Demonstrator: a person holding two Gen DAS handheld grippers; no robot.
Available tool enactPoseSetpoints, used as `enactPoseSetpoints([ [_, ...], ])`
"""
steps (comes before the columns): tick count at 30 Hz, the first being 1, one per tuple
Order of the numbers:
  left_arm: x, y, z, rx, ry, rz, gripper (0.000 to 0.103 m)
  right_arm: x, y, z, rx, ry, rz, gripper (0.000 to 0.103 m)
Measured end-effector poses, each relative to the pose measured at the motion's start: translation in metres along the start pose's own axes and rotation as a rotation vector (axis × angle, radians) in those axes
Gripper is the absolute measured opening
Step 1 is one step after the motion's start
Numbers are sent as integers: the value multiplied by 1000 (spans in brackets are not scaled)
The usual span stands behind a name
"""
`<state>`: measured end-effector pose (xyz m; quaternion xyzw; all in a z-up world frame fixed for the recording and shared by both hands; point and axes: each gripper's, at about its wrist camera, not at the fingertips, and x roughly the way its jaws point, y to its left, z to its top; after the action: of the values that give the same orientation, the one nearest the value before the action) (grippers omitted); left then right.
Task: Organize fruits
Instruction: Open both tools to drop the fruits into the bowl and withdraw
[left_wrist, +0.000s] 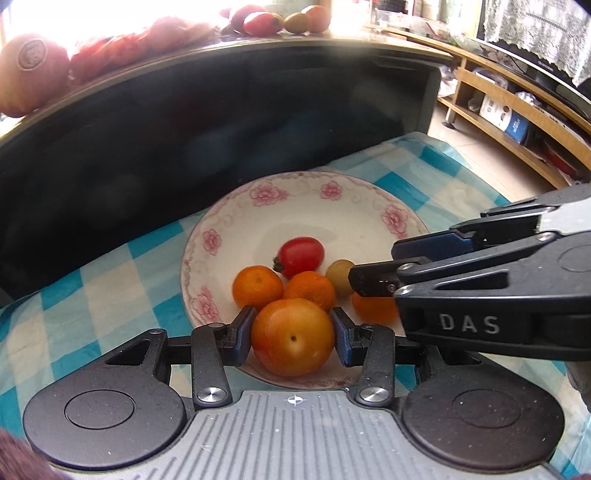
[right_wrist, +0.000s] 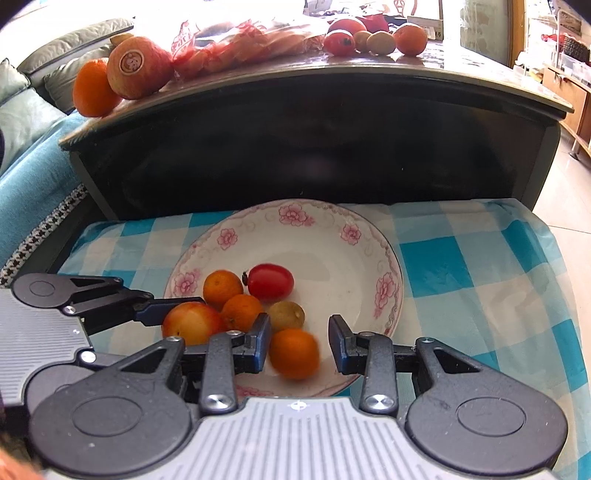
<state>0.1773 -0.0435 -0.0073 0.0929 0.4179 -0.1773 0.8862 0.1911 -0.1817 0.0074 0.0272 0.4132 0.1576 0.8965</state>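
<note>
Left gripper (left_wrist: 292, 334) clamped on the orange-red fruit (left_wrist: 292, 336) at the plate (left_wrist: 236, 206) near rim. Right gripper (right_wrist: 298, 343) apart around blurred tangerine (right_wrist: 293, 353), possibly rolling; risk: off rim.

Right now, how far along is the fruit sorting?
Done: five small fruits on the floral plate. In hand: left gripper brackets a plum at the rim; right gripper is open around a tangerine. Left: fruit on the table behind.
</note>
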Motion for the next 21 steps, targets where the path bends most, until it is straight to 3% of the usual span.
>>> enactPoseSetpoints([
  [21, -36, 14, 8, -45, -72, 32, 52, -44, 1, 4, 36, -73, -29, 38],
])
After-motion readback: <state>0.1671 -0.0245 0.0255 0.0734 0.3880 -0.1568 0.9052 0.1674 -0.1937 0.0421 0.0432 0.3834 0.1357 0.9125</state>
